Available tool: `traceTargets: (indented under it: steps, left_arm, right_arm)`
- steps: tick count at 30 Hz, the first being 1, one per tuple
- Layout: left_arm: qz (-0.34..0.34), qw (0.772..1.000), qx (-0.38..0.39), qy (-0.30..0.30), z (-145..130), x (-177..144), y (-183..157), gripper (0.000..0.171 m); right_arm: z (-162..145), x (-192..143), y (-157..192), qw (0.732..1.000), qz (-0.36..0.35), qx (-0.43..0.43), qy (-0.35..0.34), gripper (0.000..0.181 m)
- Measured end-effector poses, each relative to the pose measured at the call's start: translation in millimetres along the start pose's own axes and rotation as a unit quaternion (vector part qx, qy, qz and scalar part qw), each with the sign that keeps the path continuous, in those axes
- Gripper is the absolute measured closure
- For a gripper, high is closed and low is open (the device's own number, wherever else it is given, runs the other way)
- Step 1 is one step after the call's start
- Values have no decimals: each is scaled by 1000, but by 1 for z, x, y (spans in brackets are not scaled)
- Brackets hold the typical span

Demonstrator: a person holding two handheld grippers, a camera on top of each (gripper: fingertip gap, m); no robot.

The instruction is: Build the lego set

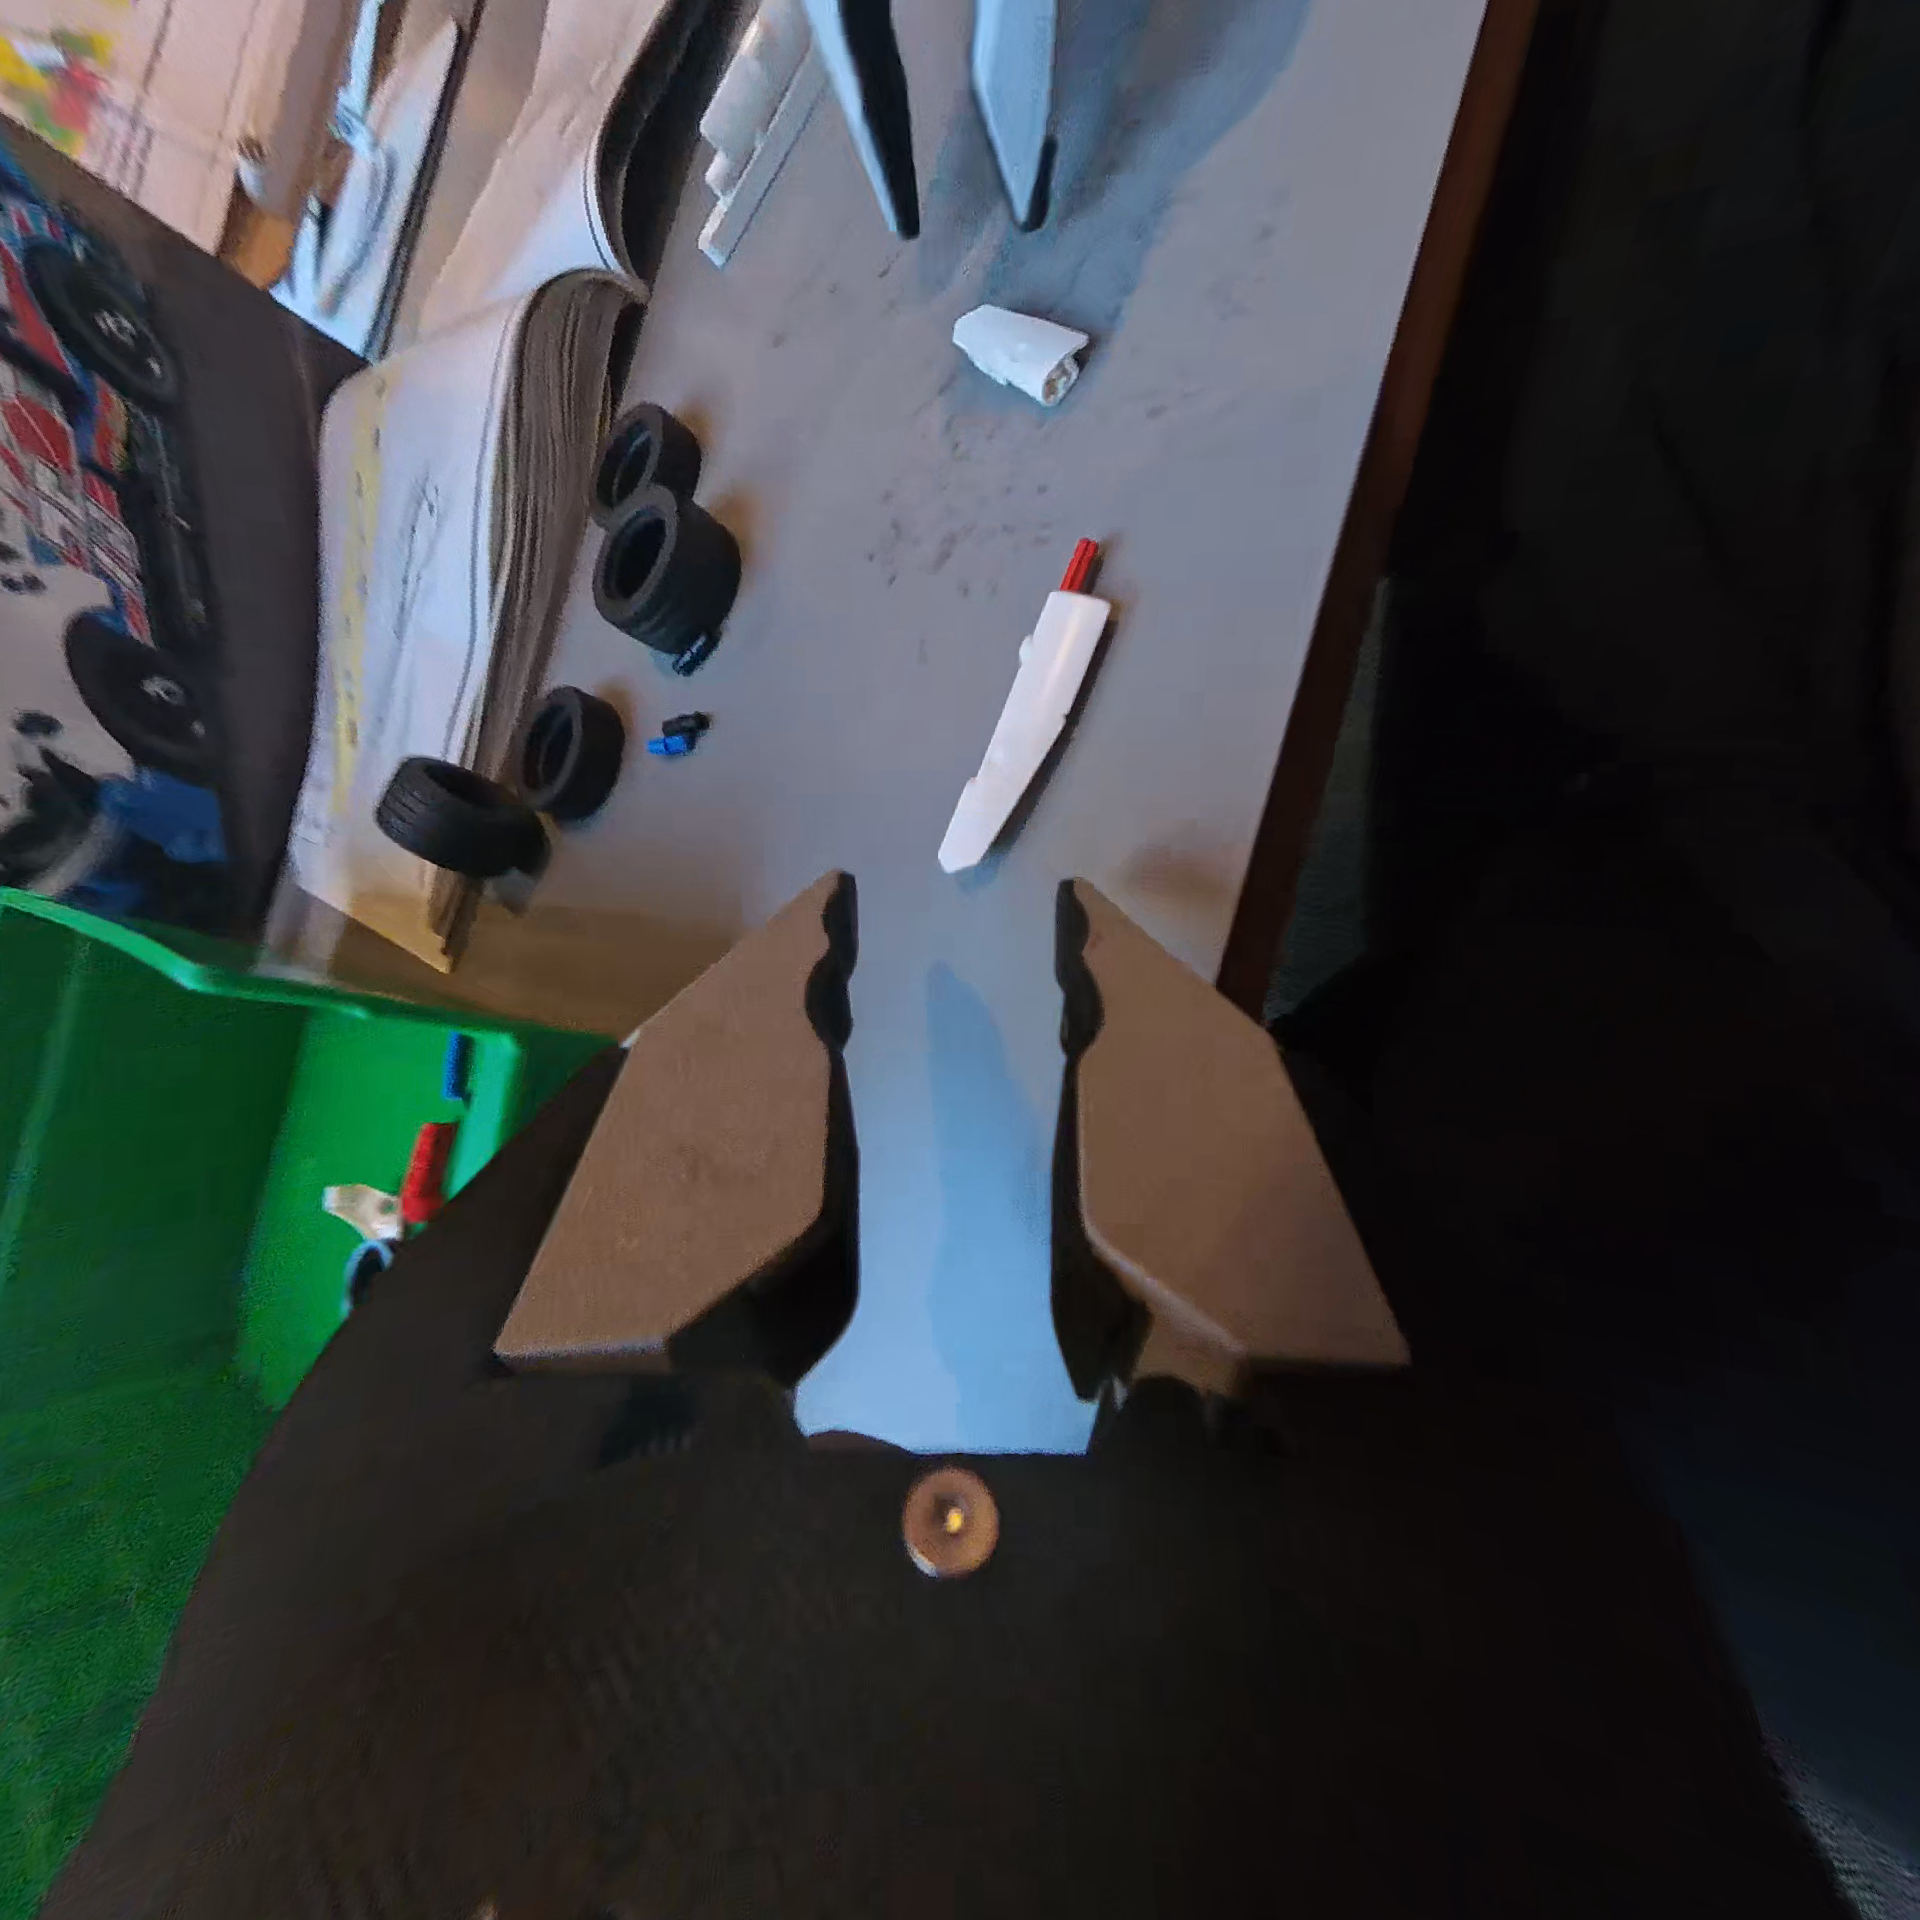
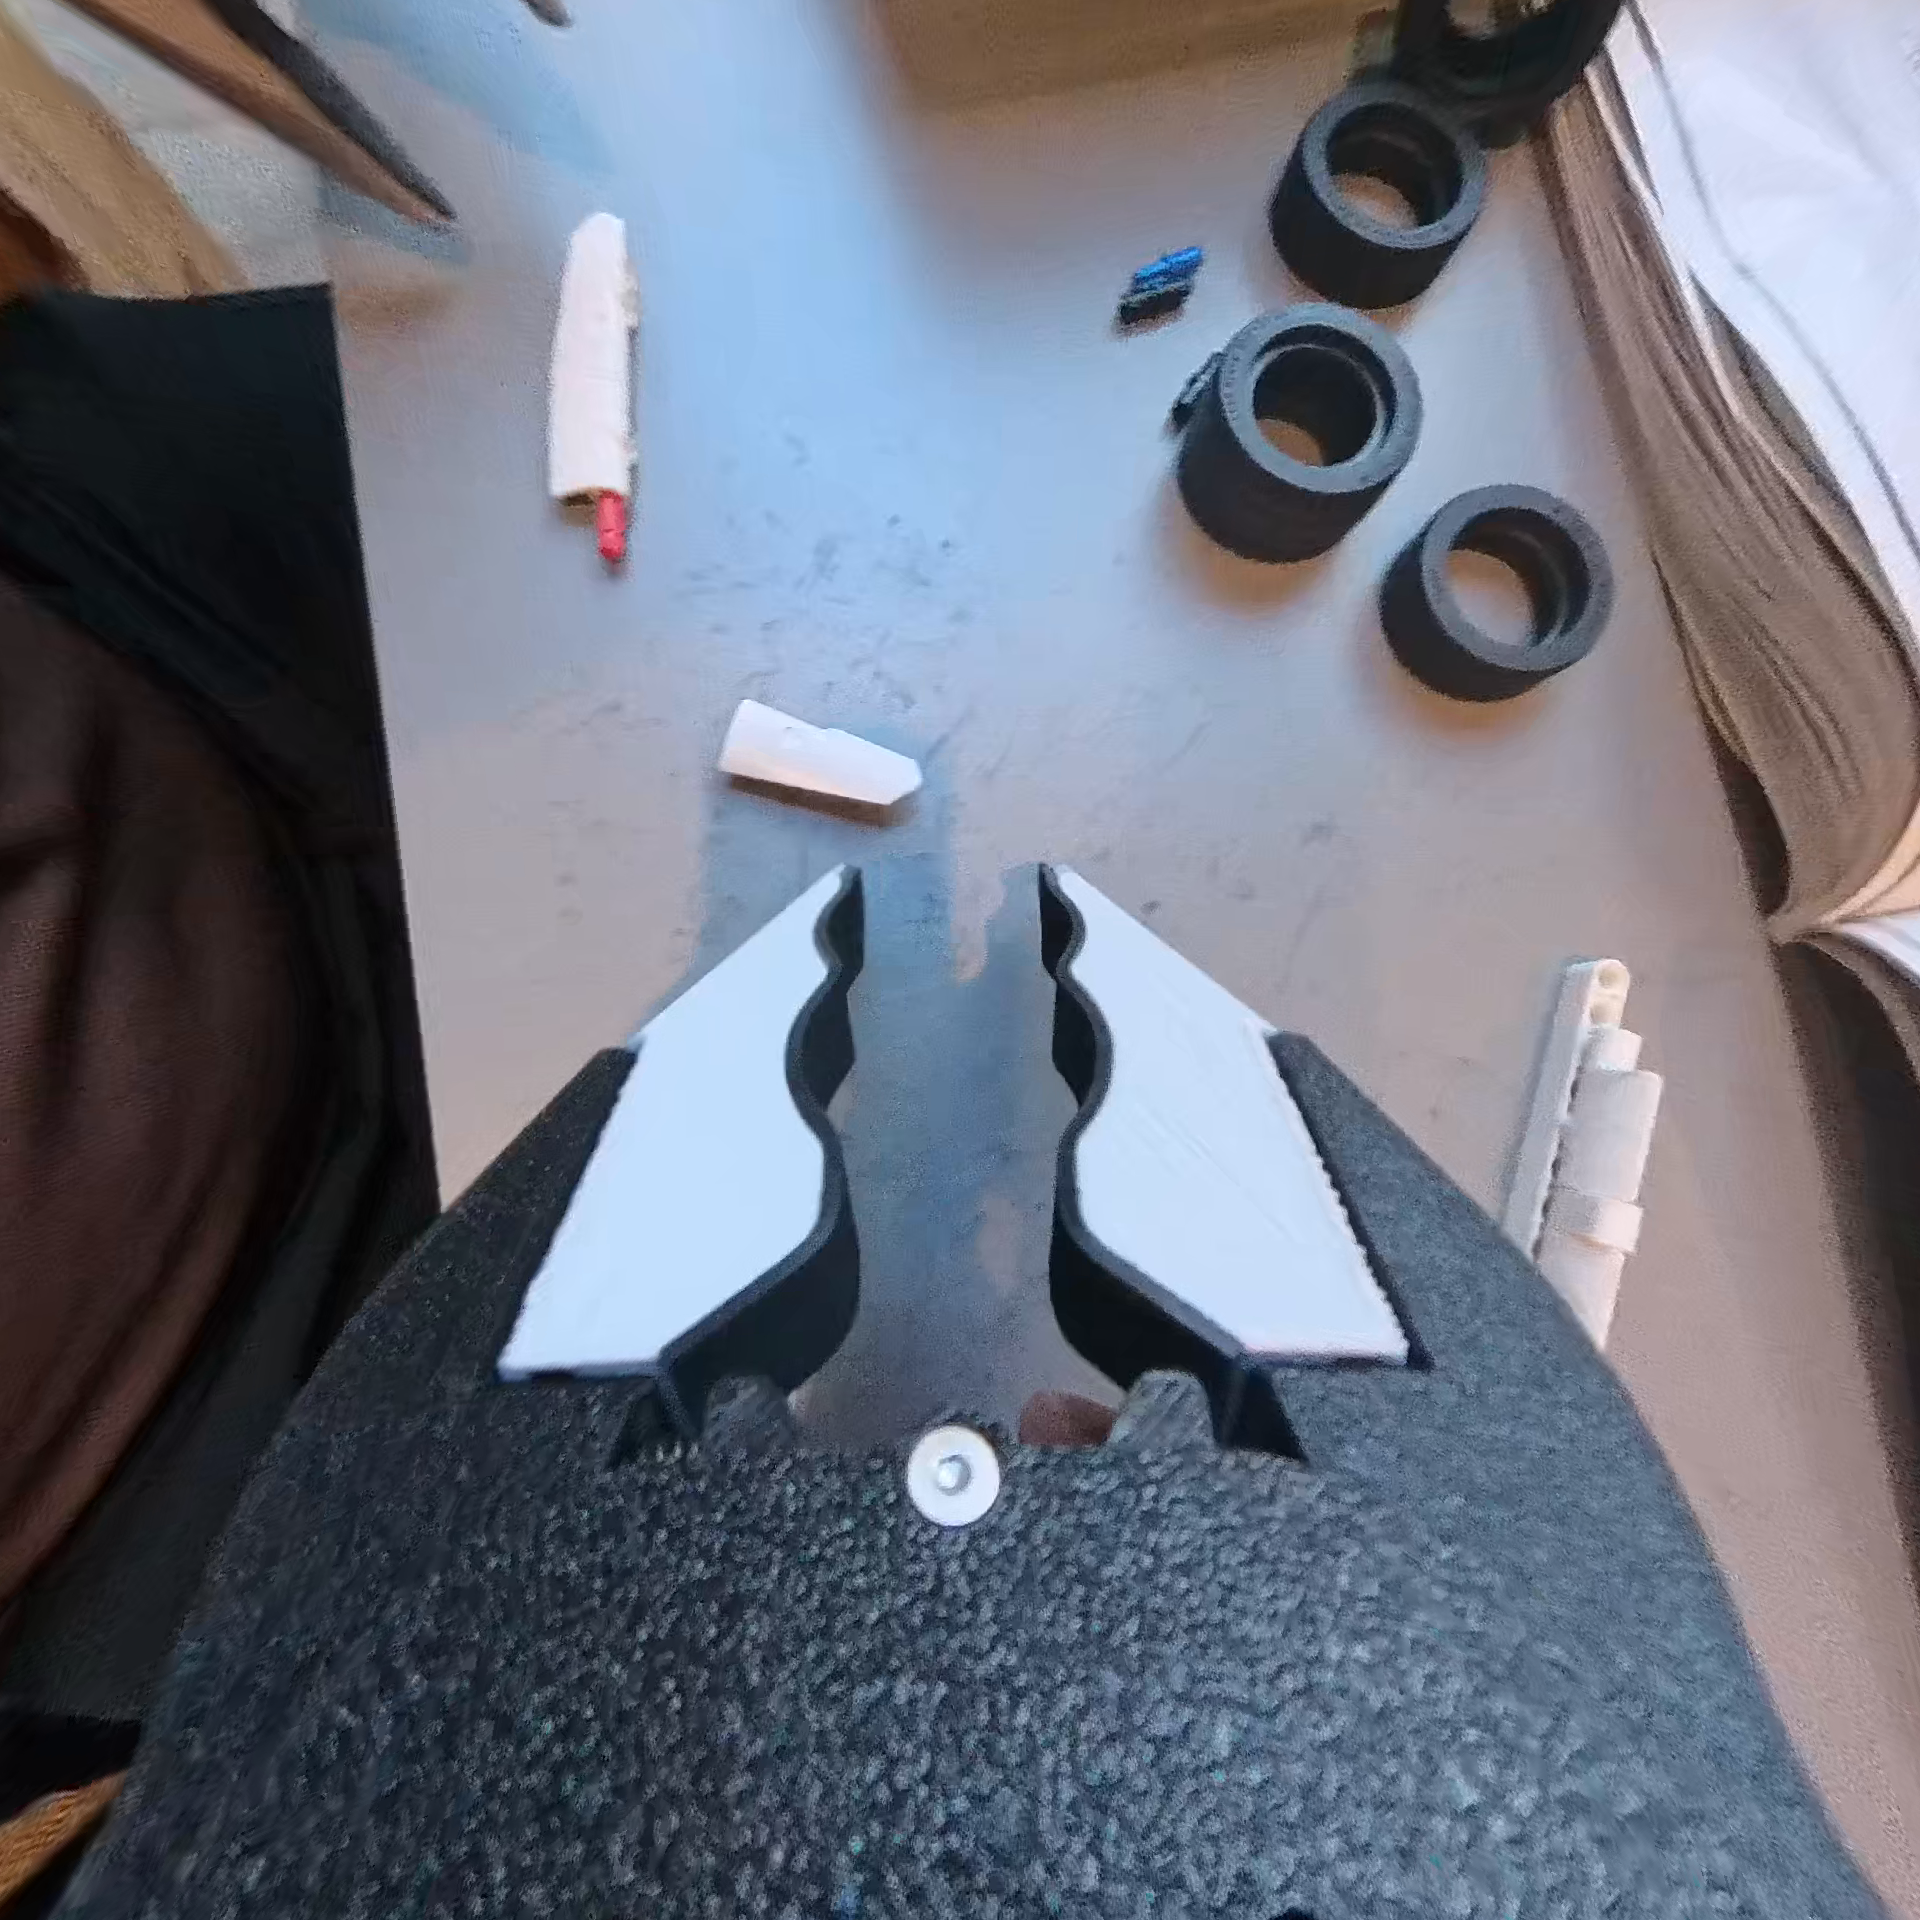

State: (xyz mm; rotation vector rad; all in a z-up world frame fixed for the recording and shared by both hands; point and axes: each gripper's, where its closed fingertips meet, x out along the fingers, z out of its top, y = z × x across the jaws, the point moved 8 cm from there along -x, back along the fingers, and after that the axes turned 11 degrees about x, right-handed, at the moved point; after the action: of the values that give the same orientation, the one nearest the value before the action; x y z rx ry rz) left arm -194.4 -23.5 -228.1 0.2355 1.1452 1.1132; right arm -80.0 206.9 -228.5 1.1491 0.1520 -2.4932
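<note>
Both views look down on a grey tabletop [image 1: 935, 499], scuffed with dark smudges, its dark wooden edge running up the right of the left wrist view beside a black, unlit area. At the bottom centre of that view the left gripper [image 1: 956, 904] is released, jaws parted over bare table with nothing between them; the right gripper [image 2: 948, 894] likewise stands released and empty. Just beyond the left gripper's tips lies a long white curved Lego piece [image 1: 1023, 727] with a red axle [image 1: 1081, 564] sticking out of its far end, and farther up the frame a short white wedge piece [image 1: 1018, 355]. In the right wrist view that wedge sits just ahead of the fingertips, the long piece in the upper left. Four black Lego tyres [image 1: 665, 566] cluster left of centre beside a thick open instruction booklet [image 1: 520, 499], with small blue and black pins [image 1: 677, 734] near them. Only the left wrist view shows a green bin [image 1: 156, 1143] at lower left holding a few red, blue and tan parts, and the printed set box [image 1: 94, 499] along the left edge. Only the right wrist view clearly shows a white beam assembly [image 2: 1579, 1122] at right and dark clothing [image 2: 156, 831] on the left.
</note>
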Motion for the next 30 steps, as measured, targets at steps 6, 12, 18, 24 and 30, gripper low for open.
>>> traceTargets:
  steps: [6, 12, 18, 24, 30]
  left_arm:
    - [-50, 998, -43, -22, 2, 19, 9, 131]
    - [-96, 993, -54, -37, 9, 29, 15, 128]
    - [-163, 982, -79, -55, 13, 39, 20, 132]
    - [-163, 981, -93, -51, 18, 42, 19, 132]
    - [-192, 976, -81, -61, 22, 47, 18, 154]
  right_arm:
    - [10, 0, 4, 997, 46, -63, -20, 140]
    - [16, 11, 13, 989, 93, -112, -21, 138]
    - [18, 25, 12, 986, 107, -128, 13, 158]
    - [9, 18, 14, 992, 81, -99, 2, 149]
    - [11, 24, 17, 986, 100, -129, -30, 164]
